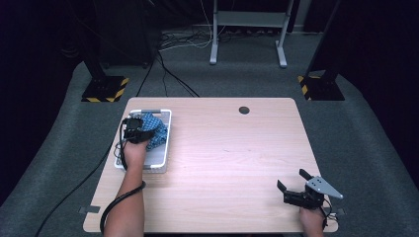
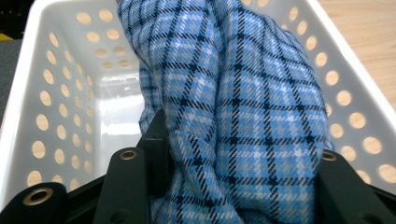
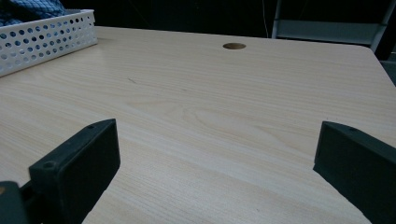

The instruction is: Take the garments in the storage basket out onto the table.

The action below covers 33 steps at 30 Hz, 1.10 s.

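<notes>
Left forearm stretched far over the table's left side, left gripper [image 1: 139, 131] clamped tight with jaws pointing away, right gripper [image 1: 292, 186] low at the near right corner, jaws spread wide

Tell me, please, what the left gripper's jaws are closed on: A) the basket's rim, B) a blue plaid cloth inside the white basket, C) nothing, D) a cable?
B: in the left gripper view the left gripper has blue plaid cloth bunched between its jaws, inside the white perforated basket.
</notes>
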Each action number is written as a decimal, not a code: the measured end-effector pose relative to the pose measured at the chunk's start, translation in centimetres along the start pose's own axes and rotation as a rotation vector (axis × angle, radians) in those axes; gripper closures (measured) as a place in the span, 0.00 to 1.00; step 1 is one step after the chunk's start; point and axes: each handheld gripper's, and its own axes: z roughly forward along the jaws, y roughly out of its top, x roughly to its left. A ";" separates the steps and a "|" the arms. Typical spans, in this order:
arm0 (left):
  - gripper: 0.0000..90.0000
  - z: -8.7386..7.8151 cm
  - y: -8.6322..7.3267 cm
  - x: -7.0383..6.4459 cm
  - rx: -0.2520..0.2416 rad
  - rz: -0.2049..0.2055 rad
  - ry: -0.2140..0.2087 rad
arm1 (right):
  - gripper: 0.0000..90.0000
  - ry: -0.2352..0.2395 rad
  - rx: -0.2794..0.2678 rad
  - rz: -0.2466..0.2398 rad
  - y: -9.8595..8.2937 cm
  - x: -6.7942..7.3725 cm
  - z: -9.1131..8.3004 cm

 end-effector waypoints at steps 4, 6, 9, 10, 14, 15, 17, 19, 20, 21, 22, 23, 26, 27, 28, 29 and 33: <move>0.58 -0.5 0.1 0.0 -0.026 -0.003 -0.004 | 0.00 -0.001 0.000 0.001 0.0 0.0 0.0; 0.58 -0.7 0.1 0.0 -0.038 -0.003 -0.005 | 0.00 -0.001 0.002 0.001 0.0 0.0 0.0; 0.58 -1.1 0.2 -0.1 -0.051 0.003 -0.008 | 0.00 -0.001 0.002 0.001 0.0 0.0 0.0; 0.58 -1.2 0.2 -0.1 -0.056 0.006 -0.007 | 0.00 -0.001 0.002 0.001 0.0 0.0 0.0; 0.58 -1.7 0.3 0.0 -0.070 0.001 -0.009 | 0.00 -0.001 0.002 0.001 0.0 0.0 0.0; 0.58 -1.9 0.3 0.0 -0.077 0.000 -0.008 | 0.00 -0.001 0.002 0.001 0.0 0.0 0.0; 0.58 -2.3 0.4 0.1 -0.090 -0.002 -0.006 | 0.00 -0.002 0.002 0.000 0.0 0.0 0.0; 0.58 -2.7 0.6 0.1 -0.104 -0.004 -0.007 | 0.00 -0.002 0.002 0.000 0.0 0.0 0.0; 0.58 -3.0 0.7 0.1 -0.114 -0.004 -0.007 | 0.00 -0.002 0.002 0.000 0.0 0.0 0.0; 0.58 -3.2 0.8 0.1 -0.121 -0.004 -0.006 | 0.00 -0.001 0.002 0.000 0.0 0.0 0.0; 0.58 -3.4 0.9 0.2 -0.128 -0.006 -0.008 | 0.00 -0.001 0.002 0.000 0.0 0.0 0.0; 0.58 -3.7 1.0 0.2 -0.132 -0.008 -0.009 | 0.00 -0.002 0.002 0.000 0.0 0.0 0.0; 0.58 -4.4 1.2 0.3 -0.152 -0.008 -0.008 | 0.00 -0.002 0.002 0.000 0.0 0.0 0.0; 0.58 -4.6 1.3 0.3 -0.162 -0.012 -0.008 | 0.00 -0.002 0.002 0.000 0.0 0.0 0.0; 0.58 -4.9 1.3 0.3 -0.169 -0.011 -0.011 | 0.00 -0.002 0.002 0.000 0.0 0.0 0.0; 0.58 -5.1 1.4 0.3 -0.176 -0.011 -0.012 | 0.00 -0.002 0.002 0.000 0.0 0.0 0.0; 0.58 -6.2 1.6 0.1 -0.217 -0.013 -0.015 | 0.00 -0.002 0.002 0.000 0.0 0.0 0.0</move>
